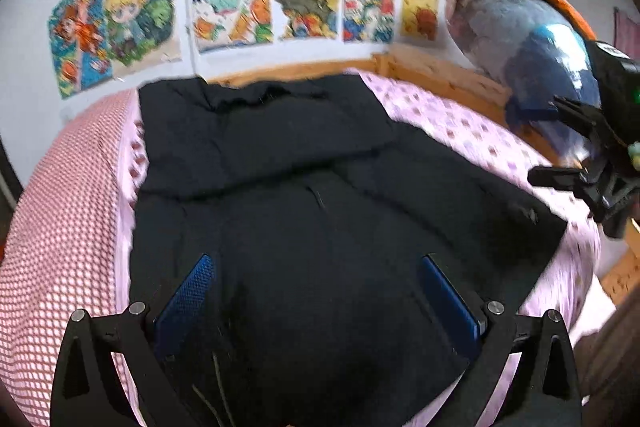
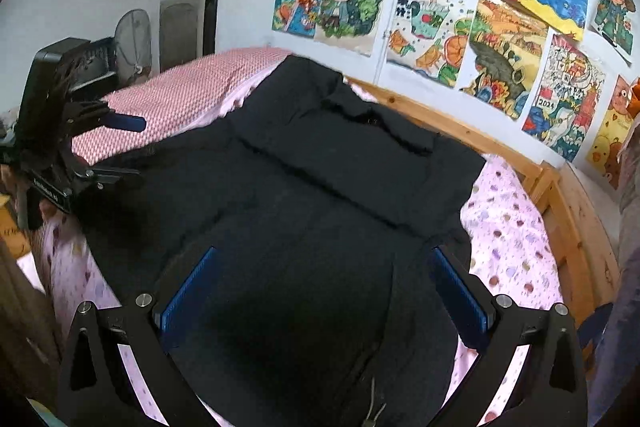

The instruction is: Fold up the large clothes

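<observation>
A large black padded jacket [image 1: 304,187] lies spread on the bed, one part folded across its far half; it also shows in the right wrist view [image 2: 320,187]. My left gripper [image 1: 320,267] hovers open above the jacket's near hem, blue pads apart, nothing between them. My right gripper [image 2: 324,263] is open and empty above the near right part of the jacket. Each gripper shows in the other's view: the right one [image 1: 560,143] at the right edge, the left one [image 2: 120,147] at the left edge, both open.
The bed has a pink dotted sheet [image 2: 516,235] and a red-and-white patterned pillow [image 2: 172,99] on the left. A wooden bed frame [image 2: 560,211] runs along the wall of drawings [image 2: 440,7]. A large blue plush toy [image 1: 532,43] sits at the far right corner.
</observation>
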Available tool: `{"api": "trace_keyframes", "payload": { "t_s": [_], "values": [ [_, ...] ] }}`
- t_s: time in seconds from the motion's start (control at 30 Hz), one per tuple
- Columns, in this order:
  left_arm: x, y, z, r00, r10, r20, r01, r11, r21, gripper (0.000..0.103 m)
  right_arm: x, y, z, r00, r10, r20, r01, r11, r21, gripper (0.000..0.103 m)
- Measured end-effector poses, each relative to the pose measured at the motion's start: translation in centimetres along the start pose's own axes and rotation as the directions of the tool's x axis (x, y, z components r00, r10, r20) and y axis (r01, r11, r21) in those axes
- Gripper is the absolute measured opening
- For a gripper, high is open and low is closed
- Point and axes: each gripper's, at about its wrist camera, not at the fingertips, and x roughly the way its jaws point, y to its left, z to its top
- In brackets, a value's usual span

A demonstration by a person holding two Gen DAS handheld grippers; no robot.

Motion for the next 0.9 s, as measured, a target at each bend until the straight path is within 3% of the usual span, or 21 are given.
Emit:
{"api": "trace_keyframes", "payload": {
  "t_s": [0.33, 0.63, 0.9],
  "values": [
    [-0.4, -1.7, -4.5, 0.997, -0.044, -0.061, 0.054, 0.983, 0.176, 0.103, 2.0, 0.6, -4.3, 0.989, 0.059, -0.134, -0.065, 0.997, -0.039, 0.102],
    [-1.0, -2.5, -6.3, 0.993, -0.073, -0.091, 0.092, 0.968, 0.232, 0.103, 2.7, 2.2, -6.4, 0.966, 0.132, -0.220, -0.145, 0.989, -0.040, 0.102],
    [-1.6, -3.3, -8.8, 0.995, -0.011, -0.101, 0.047, 0.932, 0.359, 0.103, 2.8, 3.9, -8.8, 0.948, 0.135, -0.287, -0.172, 0.979, -0.108, 0.102]
  ]
}}
